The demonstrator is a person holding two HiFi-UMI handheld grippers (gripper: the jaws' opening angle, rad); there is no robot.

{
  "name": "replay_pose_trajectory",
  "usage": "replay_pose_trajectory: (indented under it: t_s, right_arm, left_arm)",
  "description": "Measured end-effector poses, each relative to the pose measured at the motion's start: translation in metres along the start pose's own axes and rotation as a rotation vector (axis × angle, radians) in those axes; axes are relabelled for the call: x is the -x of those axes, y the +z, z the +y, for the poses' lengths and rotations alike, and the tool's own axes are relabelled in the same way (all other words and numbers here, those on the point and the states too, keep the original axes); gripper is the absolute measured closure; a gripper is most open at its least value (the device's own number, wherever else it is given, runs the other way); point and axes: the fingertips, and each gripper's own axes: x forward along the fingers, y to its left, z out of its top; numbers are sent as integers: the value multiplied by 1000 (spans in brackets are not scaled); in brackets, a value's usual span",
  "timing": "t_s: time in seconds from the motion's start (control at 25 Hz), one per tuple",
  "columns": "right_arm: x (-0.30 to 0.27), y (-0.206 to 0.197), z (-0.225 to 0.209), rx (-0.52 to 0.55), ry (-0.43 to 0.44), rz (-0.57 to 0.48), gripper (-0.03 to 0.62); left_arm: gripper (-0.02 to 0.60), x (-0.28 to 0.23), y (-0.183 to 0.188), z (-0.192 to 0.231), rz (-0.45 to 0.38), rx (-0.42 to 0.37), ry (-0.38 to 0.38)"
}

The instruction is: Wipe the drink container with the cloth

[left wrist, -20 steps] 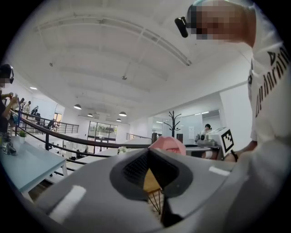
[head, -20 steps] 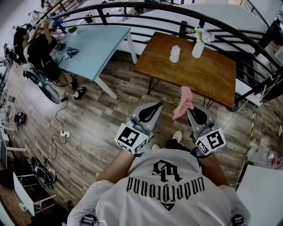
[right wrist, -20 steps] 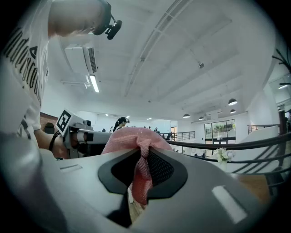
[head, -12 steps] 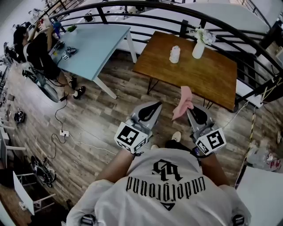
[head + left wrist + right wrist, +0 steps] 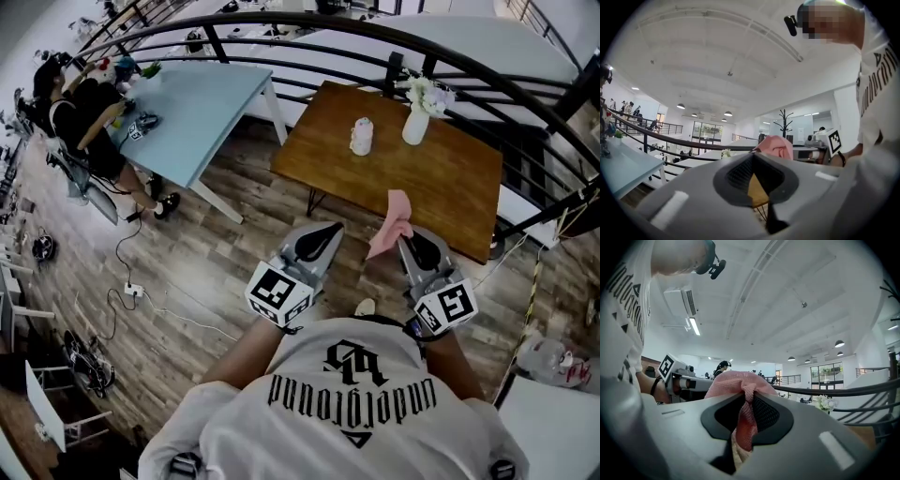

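Wooden table (image 5: 441, 187) beyond crumpled pink cloth (image 5: 392, 223)

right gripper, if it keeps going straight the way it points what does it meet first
Likely nothing soon: the right gripper, shut on the pink cloth, points level, seemingly above the wooden table. Beyond that the black railing crosses its line, though depth is hard to judge.

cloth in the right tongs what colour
Pink. The cloth shows best in the right gripper view.
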Motion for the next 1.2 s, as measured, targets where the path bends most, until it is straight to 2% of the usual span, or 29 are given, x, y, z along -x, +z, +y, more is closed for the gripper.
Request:
replay_pose_trajectory:
  t_s: [0.28, 0.6, 0.76, 1.04, 1.2]
  right_arm:
    - [-11, 0, -85, 1, 25, -22, 548]
    - [-42, -24, -115, -30, 58, -5, 548]
    - [-73, -25, -127, -34, 34, 0, 548]
    - [-148, -19, -138, -24, -27, -4, 548]
    - [-182, -18, -142, -40, -41, 9, 548]
  left_arm:
    - [532, -83, 1, 8, -15, 9, 33]
    - [532, -119, -17, 36, 21, 25, 52]
    - [532, -136, -16, 65, 18, 29, 20]
    - [532, -156, 1, 145, 9, 23, -51]
    - [532, -167, 2, 169, 23, 26, -115]
